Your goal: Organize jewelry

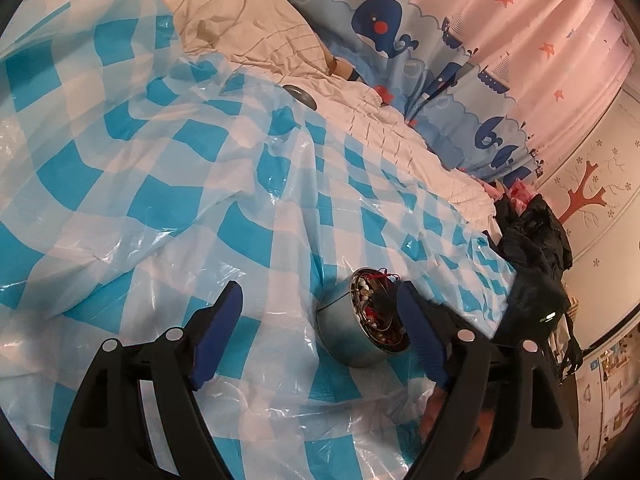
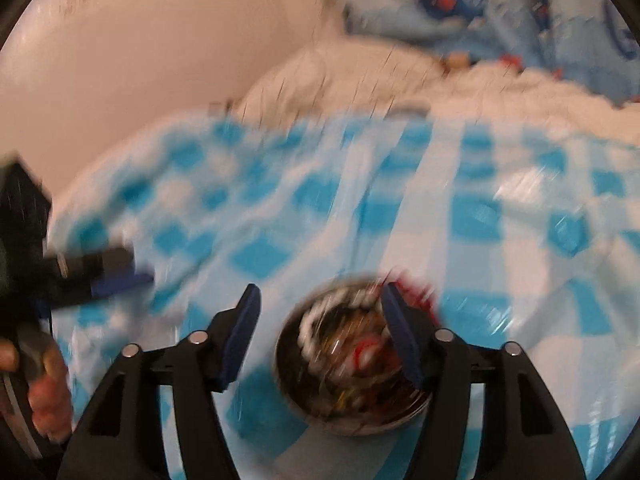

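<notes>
A round metal tin [image 1: 352, 332] full of tangled jewelry, with white beads and red cords, sits on a blue and white checked plastic sheet [image 1: 160, 184]. My left gripper [image 1: 320, 300] is open and empty, its right finger close to the tin's rim. In the blurred right wrist view the tin [image 2: 352, 364] lies just below my open right gripper [image 2: 318, 300], whose right finger overlaps its far rim. The left gripper [image 2: 116, 276] shows there at the left edge, held in a hand.
A round grey lid [image 1: 299, 95] lies far back on the sheet's edge. A rumpled cream quilt [image 1: 248, 28] and whale-print curtain [image 1: 400, 32] are behind. Black clothing [image 1: 532, 248] is piled at the right.
</notes>
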Demonstrator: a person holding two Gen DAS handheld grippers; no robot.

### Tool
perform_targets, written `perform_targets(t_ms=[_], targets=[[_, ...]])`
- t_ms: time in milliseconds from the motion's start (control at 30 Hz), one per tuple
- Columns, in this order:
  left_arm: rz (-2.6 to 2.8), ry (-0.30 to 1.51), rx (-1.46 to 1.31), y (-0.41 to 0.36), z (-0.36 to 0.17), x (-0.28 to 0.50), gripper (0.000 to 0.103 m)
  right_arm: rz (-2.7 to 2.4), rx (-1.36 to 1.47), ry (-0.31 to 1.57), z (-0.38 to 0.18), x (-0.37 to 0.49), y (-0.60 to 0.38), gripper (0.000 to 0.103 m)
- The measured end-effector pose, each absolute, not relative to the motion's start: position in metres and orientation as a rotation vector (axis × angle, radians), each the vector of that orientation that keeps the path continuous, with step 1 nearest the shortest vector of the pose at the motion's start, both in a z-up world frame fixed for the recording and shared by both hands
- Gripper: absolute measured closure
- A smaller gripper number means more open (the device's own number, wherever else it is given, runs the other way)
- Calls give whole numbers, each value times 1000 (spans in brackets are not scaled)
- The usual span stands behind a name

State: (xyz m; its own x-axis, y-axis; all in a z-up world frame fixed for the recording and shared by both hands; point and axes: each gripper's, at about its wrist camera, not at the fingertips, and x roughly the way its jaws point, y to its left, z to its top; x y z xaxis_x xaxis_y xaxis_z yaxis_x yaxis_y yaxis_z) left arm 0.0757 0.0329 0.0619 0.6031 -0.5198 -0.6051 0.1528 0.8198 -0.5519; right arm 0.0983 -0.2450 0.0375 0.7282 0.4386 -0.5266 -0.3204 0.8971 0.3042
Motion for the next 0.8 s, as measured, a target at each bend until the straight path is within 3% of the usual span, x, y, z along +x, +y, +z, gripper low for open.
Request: perform_targets(t_ms=[67,200,567,800], targets=[[-405,841,-481,32,62,74,26,357,221,580,42,102,-255,25],[-407,854,-474,28,59,74,26,410,271,694,21,122,-258,25],[-413,870,-461,20,55,74,26,448,184,672,26,110,-242,24],[-411,879,-461,20,52,74,25,507,89,806,6,114,-216,24]])
